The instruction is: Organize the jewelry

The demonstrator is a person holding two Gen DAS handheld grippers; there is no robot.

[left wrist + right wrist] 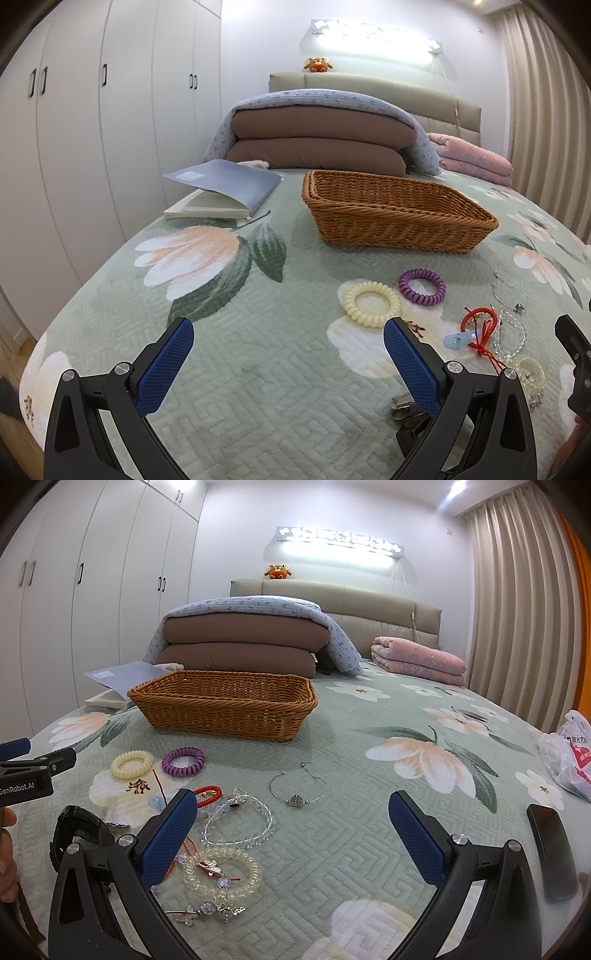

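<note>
A wicker basket (399, 214) (225, 705) stands on the bed, with nothing visible inside. Before it lie a cream coil hair tie (372, 303) (131, 763) and a purple one (422, 286) (183, 762). To their right lie a red cord bracelet (479, 325) (209, 794), a clear bead bracelet (238, 825), a silver chain bracelet (298, 789), a clear coil tie (221, 872) with charms, and hair clips (207, 911). My left gripper (288, 358) is open and empty, left of the jewelry. My right gripper (293, 834) is open and empty above the quilt, the bracelets by its left finger.
A book (225, 190) lies left of the basket. Folded bedding (317, 144) and a pink blanket (417, 659) sit by the headboard. A plastic bag (569, 757) and a dark phone (552, 853) lie at the right. Wardrobes (92, 129) stand along the bed's left.
</note>
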